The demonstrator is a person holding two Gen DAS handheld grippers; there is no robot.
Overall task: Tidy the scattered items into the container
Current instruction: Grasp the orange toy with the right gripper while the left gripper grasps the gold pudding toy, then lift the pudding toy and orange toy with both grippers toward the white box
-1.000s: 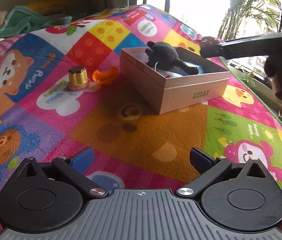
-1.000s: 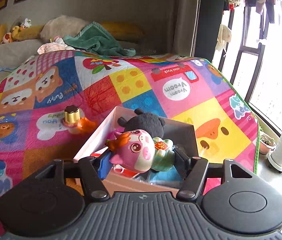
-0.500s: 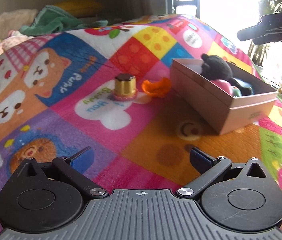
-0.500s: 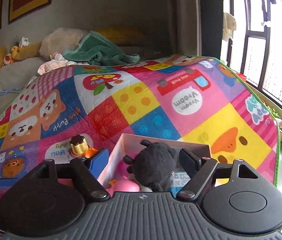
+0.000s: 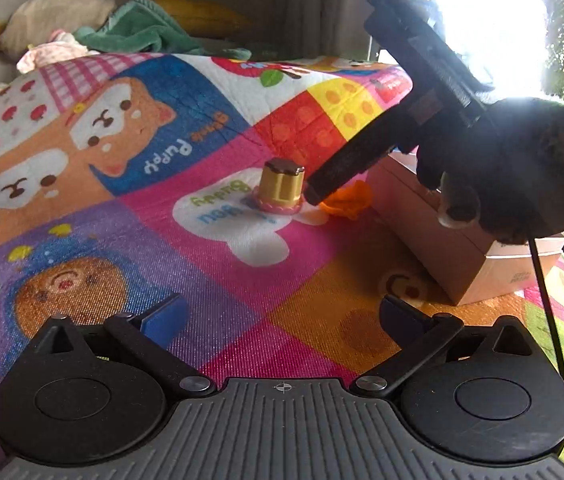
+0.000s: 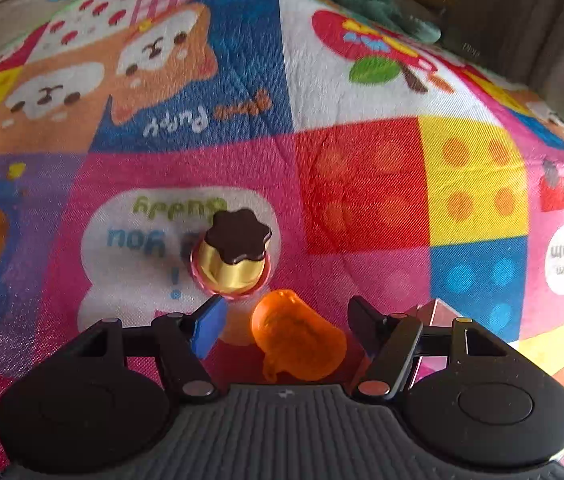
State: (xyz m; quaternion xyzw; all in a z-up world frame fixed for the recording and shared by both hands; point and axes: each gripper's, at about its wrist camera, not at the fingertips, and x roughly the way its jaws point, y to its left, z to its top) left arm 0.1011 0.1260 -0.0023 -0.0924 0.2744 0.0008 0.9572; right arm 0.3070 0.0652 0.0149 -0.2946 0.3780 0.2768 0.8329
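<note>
L wrist view: left gripper jaws wide, nothing between, above play mat. Gold toy and orange toy on mat beside pink box.

R wrist view: right gripper jaws partly apart, just been closing; orange toy between, pads not touching. Gold toy just beyond left pad
</note>
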